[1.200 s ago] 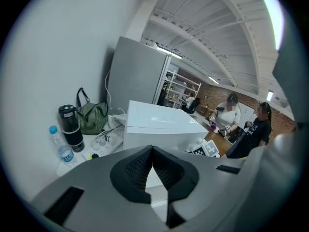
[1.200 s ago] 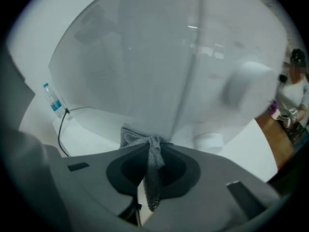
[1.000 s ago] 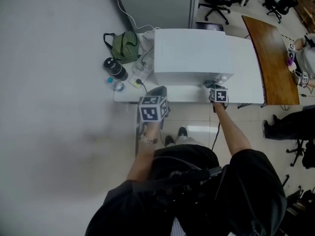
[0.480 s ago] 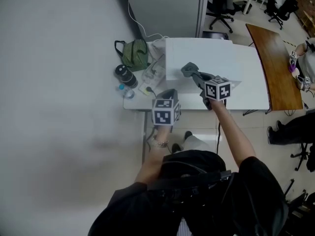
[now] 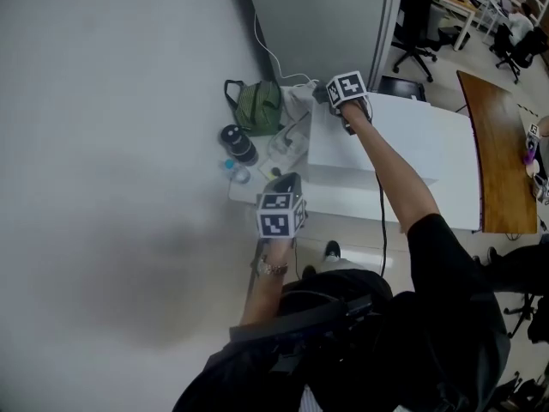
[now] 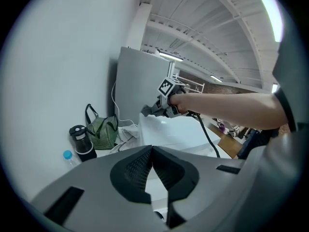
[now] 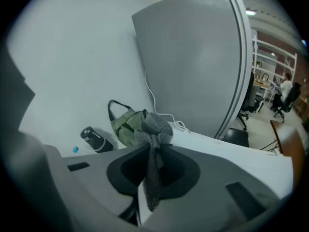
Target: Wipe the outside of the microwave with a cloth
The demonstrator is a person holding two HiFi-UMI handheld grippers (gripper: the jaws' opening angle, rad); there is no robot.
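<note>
The white microwave [image 5: 403, 140] stands on a white table [image 5: 386, 215]. My right gripper [image 5: 323, 93] is stretched out to the microwave's far left top corner, shut on a grey cloth [image 5: 318, 94]. In the right gripper view the cloth [image 7: 154, 129] bunches above the shut jaws and hangs down between them, with the microwave top [image 7: 222, 149] just beyond. My left gripper [image 5: 284, 182] hovers at the table's front left edge. Its jaws are shut [image 6: 152, 150] with nothing between them. From there the right gripper [image 6: 155, 110] and microwave [image 6: 178, 134] show ahead.
Left of the microwave sit a green bag [image 5: 259, 106], a black flask [image 5: 238, 142], a small blue-capped bottle [image 5: 232, 169] and loose white cables [image 5: 292, 136]. A grey partition [image 5: 326, 15] stands behind. A wooden table [image 5: 497, 153] and office chairs [image 5: 416, 20] are at right.
My right gripper carried the cloth from the microwave's front right, across its top, to the far left corner. The left gripper stayed by the table's front edge.
</note>
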